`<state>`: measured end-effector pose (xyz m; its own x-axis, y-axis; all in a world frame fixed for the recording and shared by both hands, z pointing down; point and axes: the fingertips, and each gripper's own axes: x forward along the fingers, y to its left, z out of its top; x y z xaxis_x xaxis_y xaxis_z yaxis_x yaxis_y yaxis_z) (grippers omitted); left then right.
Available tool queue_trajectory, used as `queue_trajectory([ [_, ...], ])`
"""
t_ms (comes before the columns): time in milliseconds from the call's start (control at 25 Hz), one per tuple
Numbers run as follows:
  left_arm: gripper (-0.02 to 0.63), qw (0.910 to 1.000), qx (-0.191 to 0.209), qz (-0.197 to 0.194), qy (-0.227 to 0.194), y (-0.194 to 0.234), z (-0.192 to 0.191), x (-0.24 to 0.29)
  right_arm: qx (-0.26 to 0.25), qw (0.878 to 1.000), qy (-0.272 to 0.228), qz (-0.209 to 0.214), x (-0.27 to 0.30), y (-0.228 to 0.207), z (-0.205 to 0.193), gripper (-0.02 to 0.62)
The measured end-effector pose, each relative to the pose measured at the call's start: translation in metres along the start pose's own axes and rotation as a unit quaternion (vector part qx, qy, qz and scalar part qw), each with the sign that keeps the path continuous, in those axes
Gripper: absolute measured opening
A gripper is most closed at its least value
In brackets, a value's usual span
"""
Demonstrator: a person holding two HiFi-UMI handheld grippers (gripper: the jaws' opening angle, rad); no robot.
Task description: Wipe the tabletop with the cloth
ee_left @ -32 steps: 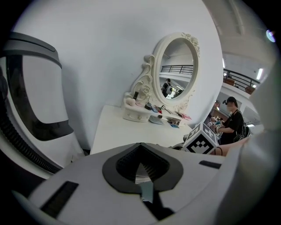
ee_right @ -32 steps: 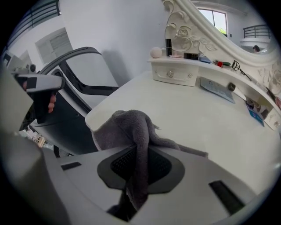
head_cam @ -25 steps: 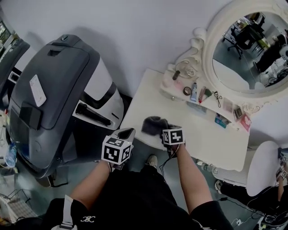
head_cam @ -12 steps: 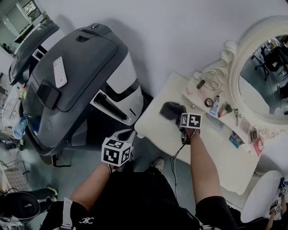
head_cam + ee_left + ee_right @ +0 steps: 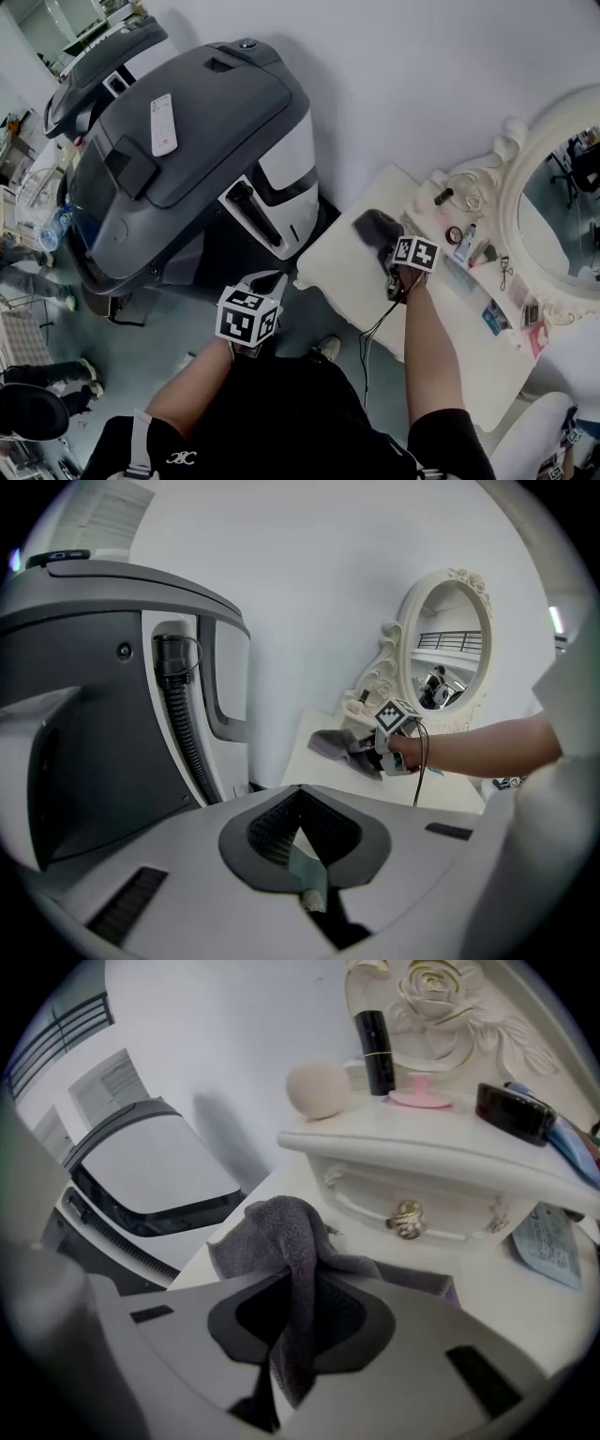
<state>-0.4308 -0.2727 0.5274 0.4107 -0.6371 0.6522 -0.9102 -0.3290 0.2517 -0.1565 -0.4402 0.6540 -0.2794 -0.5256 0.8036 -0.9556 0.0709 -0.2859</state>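
Note:
A dark grey cloth [image 5: 375, 228] lies bunched on the white tabletop [image 5: 342, 272], near its left edge and close to the cosmetics shelf. My right gripper [image 5: 387, 246] is shut on the cloth [image 5: 281, 1232], which drapes down between the jaws [image 5: 291, 1326]. The left gripper view shows the cloth [image 5: 331, 743] trailing ahead of that gripper [image 5: 384, 752]. My left gripper [image 5: 263, 279] hangs off the table's front-left corner, above the floor, shut with nothing held [image 5: 305, 860].
A big grey-and-white machine [image 5: 178, 159] stands directly left of the table. An ornate oval mirror [image 5: 562, 187] and a raised shelf [image 5: 422, 1138] with a pink sponge [image 5: 319, 1088], a black tube [image 5: 375, 1040] and a drawer knob [image 5: 406, 1220] sit just beyond the cloth.
The right gripper has pushed the cloth from the table's front-left edge away from me toward the shelf. The left gripper has stayed where it was. The head view has swung left.

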Motion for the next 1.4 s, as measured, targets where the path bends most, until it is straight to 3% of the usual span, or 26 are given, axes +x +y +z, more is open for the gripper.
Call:
queue_trajectory([
  [320,-0.002,1.0000,0.005,-0.006,0.005,0.001,0.002,0.005,-0.142,0.989,0.021,0.049,-0.010,0.112,-0.074,0.057],
  [480,-0.002,1.0000,0.000,-0.004,0.005,0.006,0.003,0.006,-0.184,0.979,0.032,0.082,-0.017,0.160,-0.113,0.057],
  [600,-0.002,0.9999,-0.001,-0.009,0.005,0.006,0.004,0.008,-0.203,0.976,0.031,0.076,-0.017,0.168,-0.119,0.057],
  [760,-0.002,0.9998,-0.004,-0.018,0.008,0.005,0.002,0.014,-0.182,0.978,0.054,0.090,-0.015,0.168,-0.116,0.057],
  [840,-0.002,0.9997,-0.003,-0.022,0.010,0.004,0.003,0.016,-0.173,0.981,0.040,0.083,-0.012,0.166,-0.110,0.057],
  [1000,-0.002,0.9995,-0.001,-0.028,0.018,0.006,0.001,0.018,-0.165,0.986,-0.005,0.035,0.004,0.154,-0.076,0.057],
  [1200,-0.002,0.9984,0.009,-0.038,0.040,0.009,-0.006,0.020,-0.087,0.996,-0.028,-0.014,0.031,0.120,-0.015,0.057],
  [1400,-0.002,0.9953,0.027,-0.063,0.068,0.007,-0.009,0.031,-0.019,0.995,-0.062,-0.071,0.052,0.074,0.054,0.057],
])
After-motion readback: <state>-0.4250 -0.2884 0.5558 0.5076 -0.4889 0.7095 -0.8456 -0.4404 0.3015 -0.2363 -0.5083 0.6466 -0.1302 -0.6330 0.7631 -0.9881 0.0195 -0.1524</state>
